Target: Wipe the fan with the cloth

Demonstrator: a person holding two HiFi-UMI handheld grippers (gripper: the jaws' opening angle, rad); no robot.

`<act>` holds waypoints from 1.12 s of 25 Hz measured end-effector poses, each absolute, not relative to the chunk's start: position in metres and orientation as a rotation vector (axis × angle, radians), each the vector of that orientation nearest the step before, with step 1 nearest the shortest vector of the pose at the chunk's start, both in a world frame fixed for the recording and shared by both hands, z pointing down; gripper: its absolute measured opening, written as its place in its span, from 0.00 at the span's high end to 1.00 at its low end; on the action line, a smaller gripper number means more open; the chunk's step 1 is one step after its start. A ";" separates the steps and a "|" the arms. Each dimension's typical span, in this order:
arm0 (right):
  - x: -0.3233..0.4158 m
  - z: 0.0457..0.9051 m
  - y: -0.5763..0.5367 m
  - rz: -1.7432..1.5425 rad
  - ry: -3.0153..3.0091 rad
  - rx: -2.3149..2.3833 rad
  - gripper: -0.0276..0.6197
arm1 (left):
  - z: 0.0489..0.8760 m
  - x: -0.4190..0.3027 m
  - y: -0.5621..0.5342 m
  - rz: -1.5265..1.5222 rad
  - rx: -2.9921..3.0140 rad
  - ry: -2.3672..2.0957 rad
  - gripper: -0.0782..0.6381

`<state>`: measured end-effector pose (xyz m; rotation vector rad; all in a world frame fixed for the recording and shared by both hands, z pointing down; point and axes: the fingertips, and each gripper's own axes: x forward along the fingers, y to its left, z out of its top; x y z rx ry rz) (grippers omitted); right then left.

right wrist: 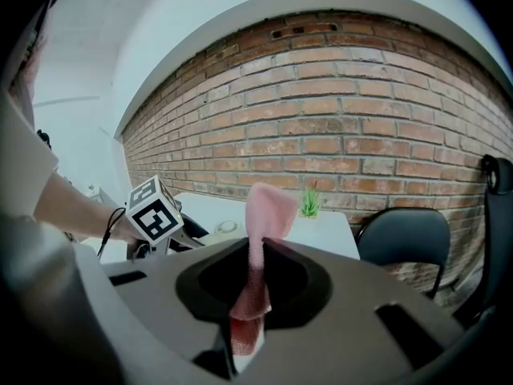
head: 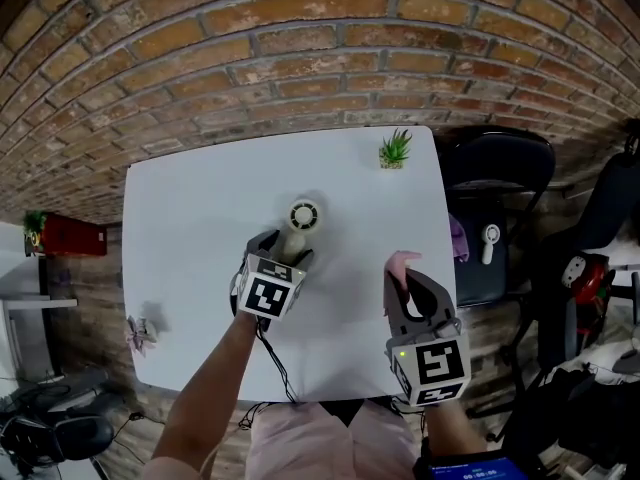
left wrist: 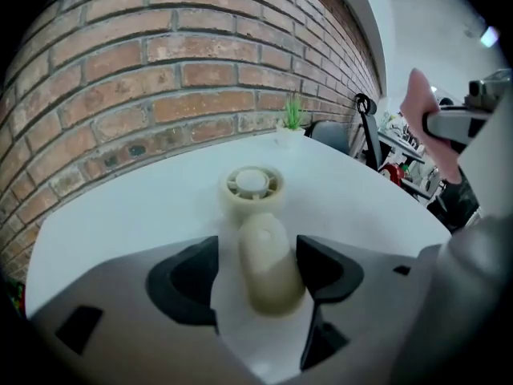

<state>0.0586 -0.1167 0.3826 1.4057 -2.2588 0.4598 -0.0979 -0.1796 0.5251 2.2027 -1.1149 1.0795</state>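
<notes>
A small cream hand fan (head: 303,216) lies on the white table (head: 190,228), its round head toward the brick wall and its handle toward me. My left gripper (head: 284,248) straddles that handle. In the left gripper view the handle (left wrist: 271,265) sits between the dark pads (left wrist: 186,279) with a strip of table showing on the left side, so the jaws stand open around it. My right gripper (head: 408,280) hovers to the right, apart from the fan, shut on a pink cloth (head: 402,262). In the right gripper view the cloth (right wrist: 263,231) sticks up from the closed jaws.
A small potted plant (head: 395,149) stands at the table's far right corner. A black chair (head: 497,166) with a white hand fan (head: 490,243) and a purple item on its seat is right of the table. A small pink object (head: 140,333) lies at the table's left edge.
</notes>
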 end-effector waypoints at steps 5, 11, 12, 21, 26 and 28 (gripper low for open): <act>0.059 0.382 -0.103 0.457 -2.250 1.394 0.90 | 0.527 -0.093 -0.179 1.060 2.252 -1.053 0.53; 0.061 0.380 -0.085 0.458 -2.248 1.383 0.90 | 0.525 -0.095 -0.184 1.068 2.273 -1.034 0.61; 0.061 0.380 -0.082 0.461 -2.251 1.378 0.90 | 0.525 -0.095 -0.181 1.089 2.278 -1.019 0.61; 0.041 0.394 -0.057 0.472 -2.345 1.197 0.90 | 0.524 -0.109 -0.106 1.237 2.256 -0.896 0.61; 0.013 0.416 -0.030 0.478 -2.410 0.966 0.90 | 0.524 -0.114 -0.049 1.307 2.236 -0.845 0.61; 0.001 0.429 -0.013 0.486 -2.428 0.844 0.90 | 0.526 -0.117 -0.030 1.350 2.234 -0.806 0.61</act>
